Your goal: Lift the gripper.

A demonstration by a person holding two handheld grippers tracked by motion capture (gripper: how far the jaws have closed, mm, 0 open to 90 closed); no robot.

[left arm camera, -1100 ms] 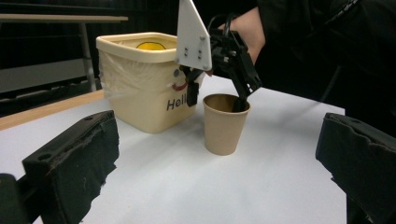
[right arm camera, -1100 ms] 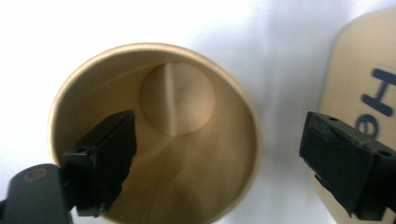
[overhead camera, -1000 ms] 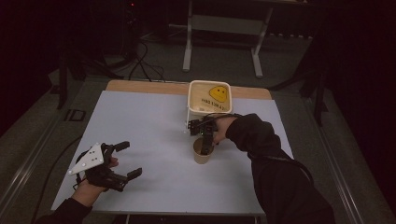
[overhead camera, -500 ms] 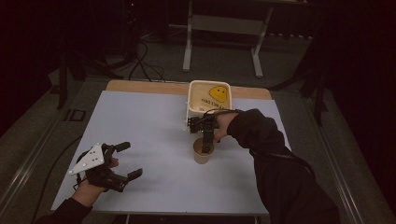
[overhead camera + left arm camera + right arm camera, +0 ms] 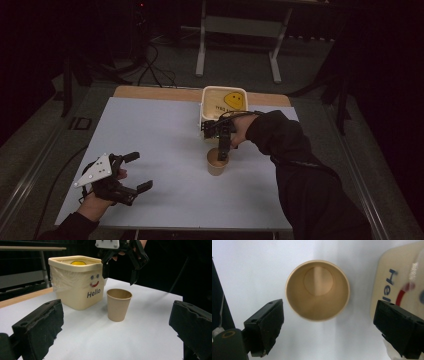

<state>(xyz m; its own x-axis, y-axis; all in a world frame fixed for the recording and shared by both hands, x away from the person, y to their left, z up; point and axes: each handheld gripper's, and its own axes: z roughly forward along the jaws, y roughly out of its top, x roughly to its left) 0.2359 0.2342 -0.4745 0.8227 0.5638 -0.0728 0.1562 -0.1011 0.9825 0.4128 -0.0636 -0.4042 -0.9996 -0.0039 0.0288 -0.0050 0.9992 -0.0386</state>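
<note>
High view: a dark room with a grey floor (image 5: 45,125), black cables (image 5: 155,70) trailing across it, and a pale metal stand (image 5: 240,30) beyond the far edge. The tabletop (image 5: 150,130) is a white sheet over a wooden board whose bare strip (image 5: 155,93) shows along the far edge. Close to that far edge, right of its middle, stands a cream tub (image 5: 222,107) with a yellow smiley inside and "Hello" printed on its side. Just in front of the tub, toward the near edge, a brown paper cup (image 5: 217,162) stands upright and empty, apart from the tub. The right gripper (image 5: 223,150) hangs directly above the cup, pointing down; its jaws have just been opening and stand apart, clear of the rim, with nothing between them. The left gripper (image 5: 135,172) hovers near the near left corner, jaws spread wide, holding nothing.
</note>
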